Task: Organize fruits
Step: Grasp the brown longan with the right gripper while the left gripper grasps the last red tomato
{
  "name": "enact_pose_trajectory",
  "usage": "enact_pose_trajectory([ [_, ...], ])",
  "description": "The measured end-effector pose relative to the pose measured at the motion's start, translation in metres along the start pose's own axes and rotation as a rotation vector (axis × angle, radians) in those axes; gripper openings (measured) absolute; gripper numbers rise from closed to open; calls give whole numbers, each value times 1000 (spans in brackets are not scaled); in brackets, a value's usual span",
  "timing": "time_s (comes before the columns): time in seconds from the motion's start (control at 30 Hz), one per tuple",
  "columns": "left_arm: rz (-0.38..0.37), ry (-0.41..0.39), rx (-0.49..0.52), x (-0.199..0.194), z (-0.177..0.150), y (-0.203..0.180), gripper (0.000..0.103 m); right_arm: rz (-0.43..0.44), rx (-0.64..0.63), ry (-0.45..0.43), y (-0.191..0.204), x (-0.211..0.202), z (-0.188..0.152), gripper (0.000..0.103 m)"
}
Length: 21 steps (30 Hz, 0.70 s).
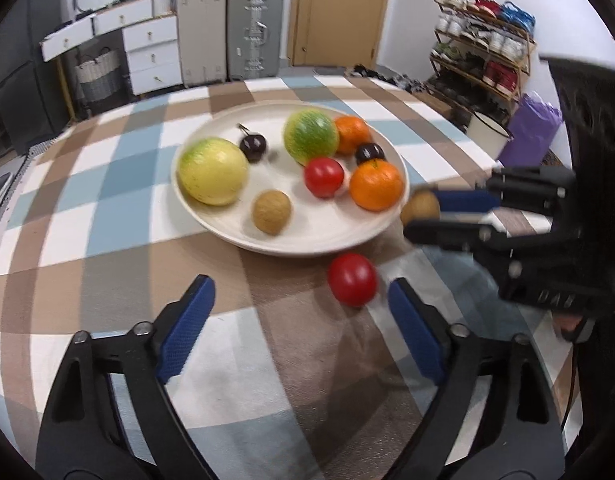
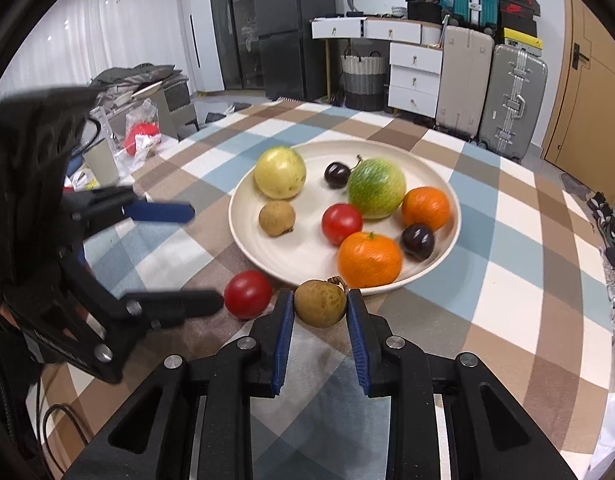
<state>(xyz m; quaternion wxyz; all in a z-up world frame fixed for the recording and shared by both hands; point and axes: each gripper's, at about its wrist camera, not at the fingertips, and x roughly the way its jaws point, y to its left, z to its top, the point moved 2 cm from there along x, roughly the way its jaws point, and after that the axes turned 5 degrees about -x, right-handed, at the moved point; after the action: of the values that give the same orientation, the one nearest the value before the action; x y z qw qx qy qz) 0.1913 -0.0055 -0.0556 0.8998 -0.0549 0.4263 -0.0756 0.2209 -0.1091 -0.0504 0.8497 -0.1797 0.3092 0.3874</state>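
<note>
Checked tablecloth (image 2: 507,240) bears plate (image 2: 453,204), loose tomato (image 2: 247,294).

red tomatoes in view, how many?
2. One tomato sits on the plate, mid-plate beside the front orange. The other tomato lies on the tablecloth just off the plate's near rim, between the left gripper's open fingers. None looks hidden.

two tomatoes (image 2: 342,223), two oranges (image 2: 369,259), two cherries (image 2: 417,241)

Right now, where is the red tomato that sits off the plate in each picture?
Left wrist view: the red tomato lies lower centre, just below the plate.
Right wrist view: the tomato lies lower left of centre, beside the plate's near rim.
Shared landmark: the silver suitcase.
</note>
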Motion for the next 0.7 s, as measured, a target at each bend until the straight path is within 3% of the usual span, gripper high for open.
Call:
enact_pose_trajectory([
  [0.1, -4, 26, 21, 9, -3, -8, 72, -6, 16, -21, -5, -5, 2, 27],
  [0.37, 9, 39, 36, 20, -6, -16, 59, -16, 17, -21, -5, -5, 3, 27],
  [0.6, -20, 24, 51, 18, -6, -21, 27, -21, 26, -28, -6, -5, 2, 27],
  [0.7, -16, 17, 65, 16, -7, -24, 26, -24, 31, -30, -7, -4, 2, 27],
])
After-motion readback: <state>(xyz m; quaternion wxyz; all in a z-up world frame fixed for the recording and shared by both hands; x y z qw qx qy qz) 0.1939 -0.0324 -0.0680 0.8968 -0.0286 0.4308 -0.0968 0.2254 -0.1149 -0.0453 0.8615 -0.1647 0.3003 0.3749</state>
